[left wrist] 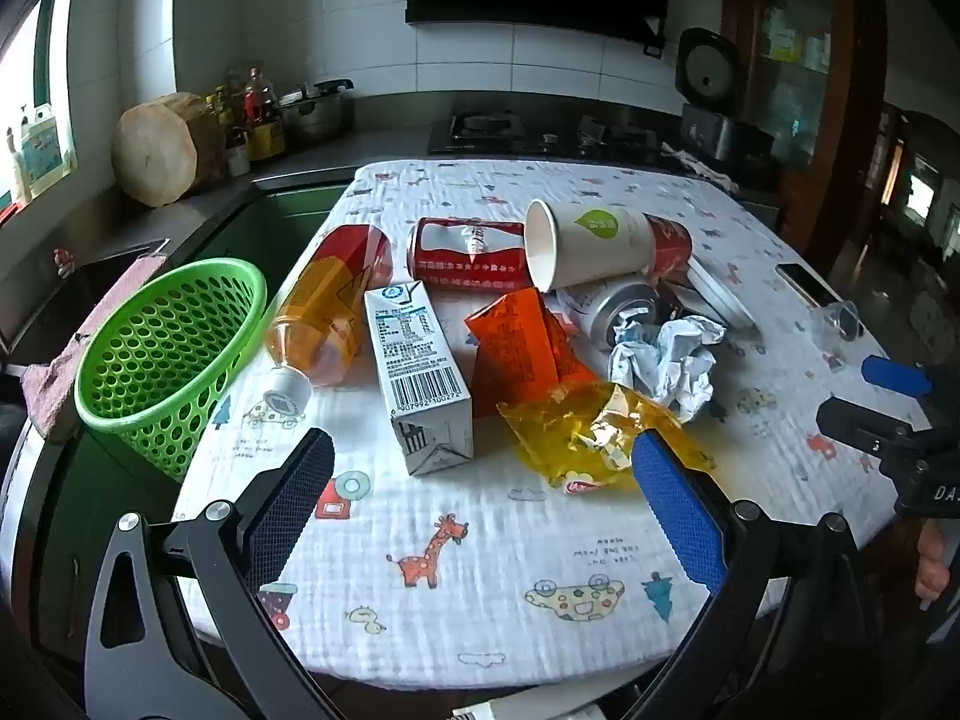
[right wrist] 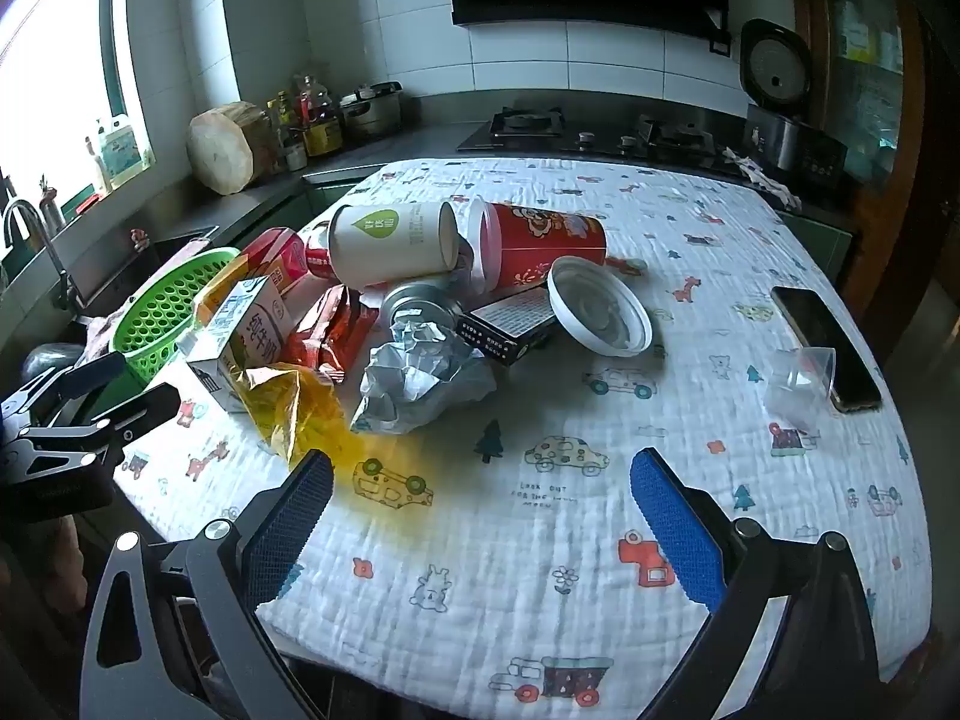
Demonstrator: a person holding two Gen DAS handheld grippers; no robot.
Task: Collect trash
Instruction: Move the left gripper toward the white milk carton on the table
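Trash lies piled mid-table: a milk carton (left wrist: 420, 372), an orange drink bottle (left wrist: 327, 312), a red cola can (left wrist: 468, 252), a white paper cup (left wrist: 588, 240), an orange wrapper (left wrist: 522, 348), a yellow wrapper (left wrist: 576, 432) and crumpled paper (left wrist: 666, 360). A green basket (left wrist: 162, 354) stands at the table's left edge. My left gripper (left wrist: 480, 474) hovers open just short of the carton and yellow wrapper. In the right wrist view, my right gripper (right wrist: 480, 486) is open over bare cloth, short of the crumpled paper (right wrist: 420, 378), a white lid (right wrist: 600, 306) and a red tub (right wrist: 540, 246).
A phone (right wrist: 825, 348) and a clear plastic cup (right wrist: 801, 384) lie at the table's right edge. A printed cloth (right wrist: 540, 570) covers the table. Behind are a counter with a stove (right wrist: 594, 132), a rice cooker (right wrist: 780, 120), a wooden block (right wrist: 225, 147) and a sink (right wrist: 120, 276).
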